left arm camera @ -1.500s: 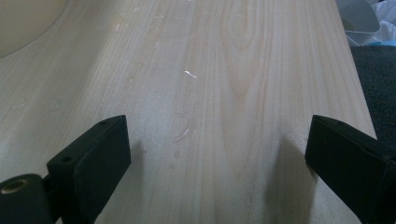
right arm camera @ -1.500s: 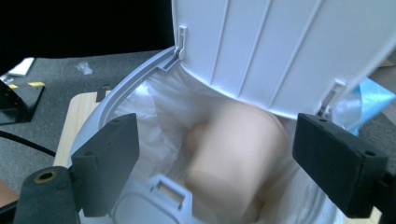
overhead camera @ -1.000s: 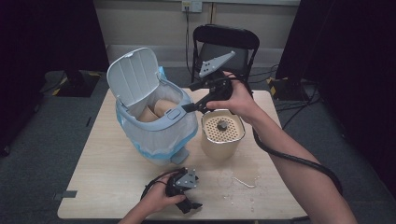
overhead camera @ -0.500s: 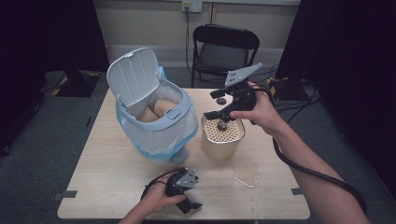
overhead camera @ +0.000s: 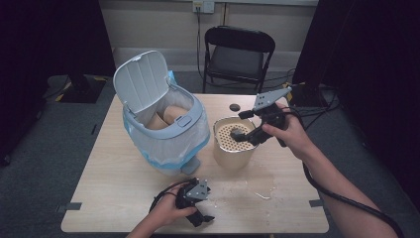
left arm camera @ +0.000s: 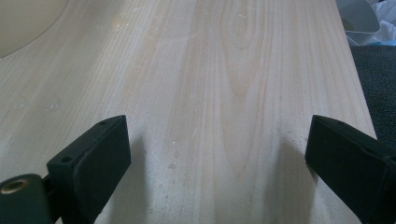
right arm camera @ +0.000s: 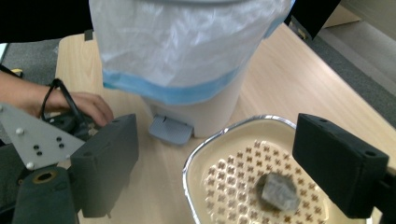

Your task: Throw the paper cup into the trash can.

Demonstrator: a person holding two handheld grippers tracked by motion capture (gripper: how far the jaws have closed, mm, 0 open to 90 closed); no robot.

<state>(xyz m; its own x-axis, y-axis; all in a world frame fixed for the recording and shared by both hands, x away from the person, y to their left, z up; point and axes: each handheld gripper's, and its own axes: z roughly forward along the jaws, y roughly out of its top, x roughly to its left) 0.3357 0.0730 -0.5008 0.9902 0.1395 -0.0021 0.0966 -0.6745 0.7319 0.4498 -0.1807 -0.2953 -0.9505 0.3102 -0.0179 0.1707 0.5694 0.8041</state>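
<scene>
Right gripper view: my right claw (right arm camera: pixel 217 163), jaws wide and empty, hangs over the perforated canister (right arm camera: pixel 243 177), lower right, straddling its dark knob (right arm camera: pixel 278 191). Closing off-centre could tip it against the bin (right arm camera: pixel 187 60). Left claw (left arm camera: pixel 217 154) rests open, empty, on the surface (left arm camera: pixel 224 70).

Blurred grey lump (right arm camera: pixel 279 192) in cream container (right arm camera: pixel 219 140), bottom edge-cropped.

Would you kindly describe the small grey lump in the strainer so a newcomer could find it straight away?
Start at the white pedal bin lined with a blue-edged bag on the wooden table. Just right of it stands a cream pot with a perforated insert. The grey lump lies on those holes, the sole dark piece inside.
</scene>
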